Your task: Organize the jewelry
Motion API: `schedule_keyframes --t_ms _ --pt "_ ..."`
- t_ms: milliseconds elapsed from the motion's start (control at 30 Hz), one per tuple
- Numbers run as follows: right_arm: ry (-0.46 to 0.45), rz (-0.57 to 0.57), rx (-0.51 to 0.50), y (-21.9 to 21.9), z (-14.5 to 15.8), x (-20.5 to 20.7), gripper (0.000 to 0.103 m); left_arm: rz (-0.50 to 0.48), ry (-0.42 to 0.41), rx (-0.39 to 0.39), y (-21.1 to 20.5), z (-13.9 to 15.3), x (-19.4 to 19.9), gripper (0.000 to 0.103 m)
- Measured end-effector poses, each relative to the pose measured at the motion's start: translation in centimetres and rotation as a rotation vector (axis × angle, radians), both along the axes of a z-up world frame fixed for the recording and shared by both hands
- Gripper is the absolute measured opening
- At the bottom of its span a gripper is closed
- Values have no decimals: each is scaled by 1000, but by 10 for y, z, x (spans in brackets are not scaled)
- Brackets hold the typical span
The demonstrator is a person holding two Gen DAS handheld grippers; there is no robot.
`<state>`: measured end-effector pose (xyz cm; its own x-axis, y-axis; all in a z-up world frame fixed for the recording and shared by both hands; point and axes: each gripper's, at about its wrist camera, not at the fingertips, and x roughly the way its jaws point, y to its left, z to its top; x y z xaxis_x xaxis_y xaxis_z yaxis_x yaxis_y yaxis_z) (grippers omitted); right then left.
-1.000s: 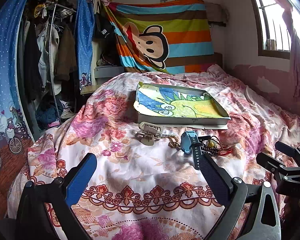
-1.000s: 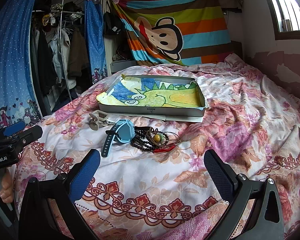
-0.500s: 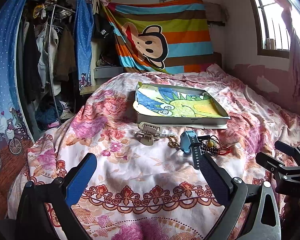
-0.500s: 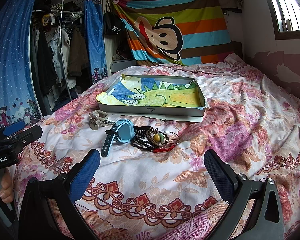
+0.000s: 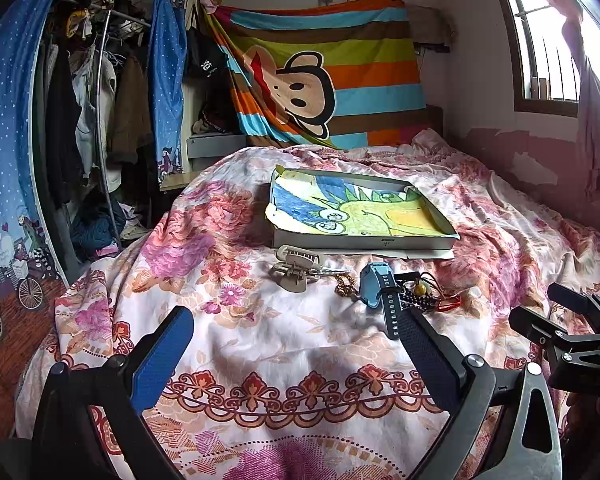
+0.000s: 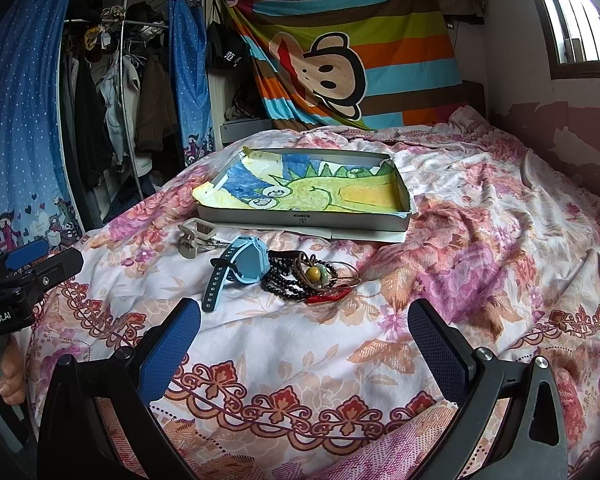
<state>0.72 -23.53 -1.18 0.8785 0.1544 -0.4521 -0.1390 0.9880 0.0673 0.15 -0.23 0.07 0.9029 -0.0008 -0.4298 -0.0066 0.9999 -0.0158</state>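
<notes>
**Jewelry lying in a heap in front of the tray**

The left gripper [image 5: 296,356] is hovering low over the floral bedspread [image 5: 260,340] with its fingers spread wide, gripping nothing. The right gripper [image 6: 306,344] is hanging beside it in the same way, fingers wide apart and empty. Between them and a shallow tray [image 6: 308,220] lined with a crayon drawing, the jewelry is sitting on the bed: a beige hair claw clip [image 6: 194,236] at the left, a light blue watch [image 6: 246,262] with a dark strap next to it, and a tangle of dark beaded bracelets [image 6: 296,286] touching the watch. A gold chain [image 5: 343,286] is showing between clip and watch. A striped monkey blanket [image 6: 352,52] is hanging behind the bed.
</notes>
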Motion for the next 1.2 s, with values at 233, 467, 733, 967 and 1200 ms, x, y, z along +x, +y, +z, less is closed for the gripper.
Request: schedule_keyframes --t_ms 233,467,733,967,1200 --pt "0 0 0 0 -1 0 102 1 -1 1 0 0 0 103" --pt "1 -1 0 1 -1 1 102 1 -1 1 0 0 0 103" --pt "2 0 -1 2 -1 1 102 1 -1 2 0 0 0 103" --pt "2 0 -1 3 -1 0 102 0 -1 1 0 0 0 103" --pt "7 -2 0 5 -1 3 102 0 -1 1 0 0 0 103"
